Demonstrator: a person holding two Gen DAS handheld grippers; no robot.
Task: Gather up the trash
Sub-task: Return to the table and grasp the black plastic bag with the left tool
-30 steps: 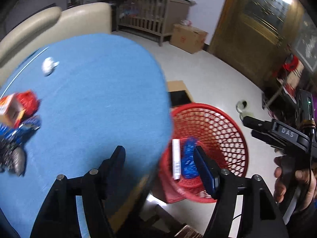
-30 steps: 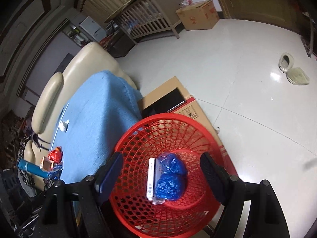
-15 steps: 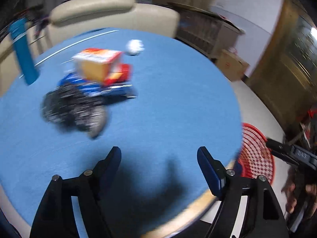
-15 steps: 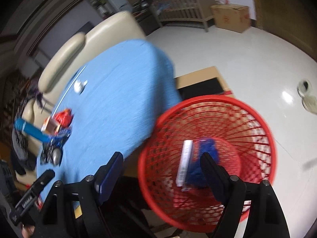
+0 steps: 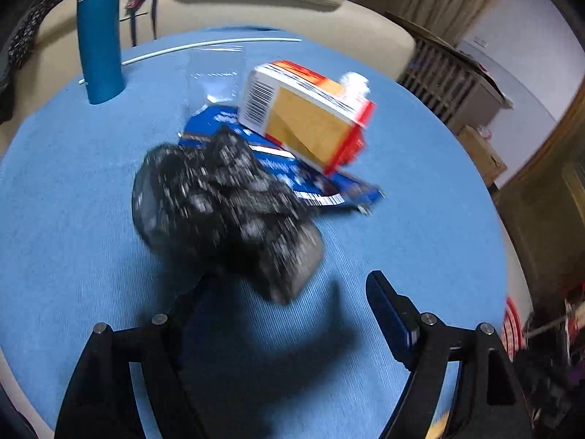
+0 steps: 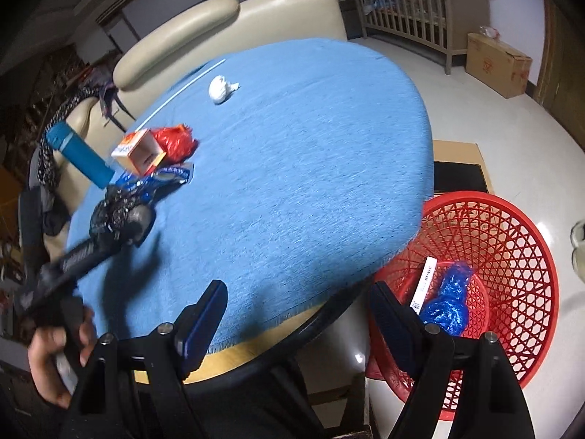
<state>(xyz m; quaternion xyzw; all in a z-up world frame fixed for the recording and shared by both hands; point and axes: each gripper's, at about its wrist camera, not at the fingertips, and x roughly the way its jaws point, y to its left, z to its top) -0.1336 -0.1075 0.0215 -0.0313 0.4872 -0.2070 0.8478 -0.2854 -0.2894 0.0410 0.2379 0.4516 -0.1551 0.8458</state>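
On the blue tablecloth [image 5: 91, 201] lies 1 crumpled black bag [image 5: 226, 208], resting against a blue wrapper [image 5: 321, 179] with an orange-and-white carton [image 5: 307, 117] on top. Left gripper [image 5: 289, 292]: jaws spread wide, just short of the bag, nothing pinched. Right gripper [image 6: 296, 314]: jaws spread, empty, over the table edge beside the red basket [image 6: 519, 241], which holds 1 blue bag [image 6: 446, 307].
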